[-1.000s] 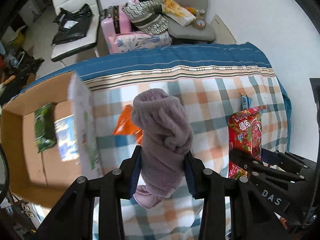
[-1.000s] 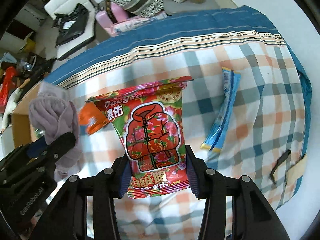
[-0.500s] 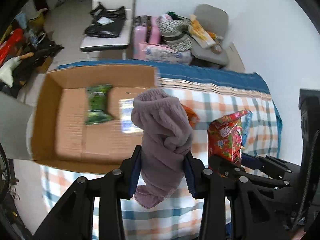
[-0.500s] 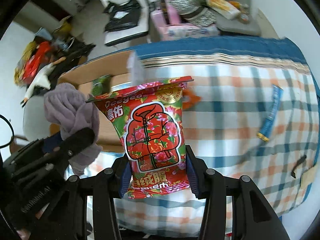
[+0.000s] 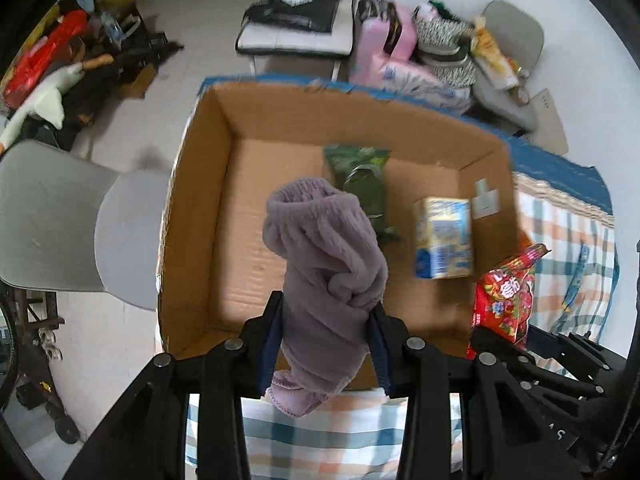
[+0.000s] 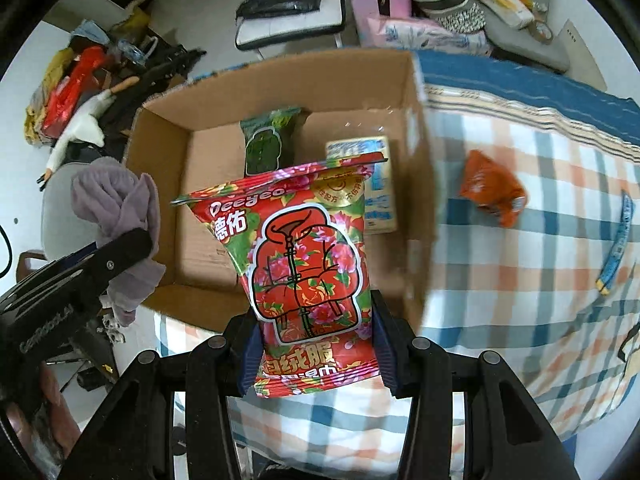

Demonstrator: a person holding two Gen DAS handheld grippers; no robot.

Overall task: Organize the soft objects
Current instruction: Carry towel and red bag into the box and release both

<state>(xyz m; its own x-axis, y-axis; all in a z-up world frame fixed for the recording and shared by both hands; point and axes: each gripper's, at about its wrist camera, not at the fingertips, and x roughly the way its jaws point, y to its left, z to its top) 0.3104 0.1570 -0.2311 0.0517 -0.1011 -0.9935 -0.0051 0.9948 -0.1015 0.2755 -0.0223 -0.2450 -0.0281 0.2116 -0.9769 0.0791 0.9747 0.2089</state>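
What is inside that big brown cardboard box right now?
The brown cardboard box holds a green foil packet and a small blue-and-yellow carton, lying apart on its floor. The purple fuzzy sock and the red flowered packet hide parts of the floor.

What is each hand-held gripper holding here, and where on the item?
Left hand-held gripper: fuzzy mauve sock, clamped near its lower end. Right hand-held gripper: red floral snack packet, clamped near its bottom edge.
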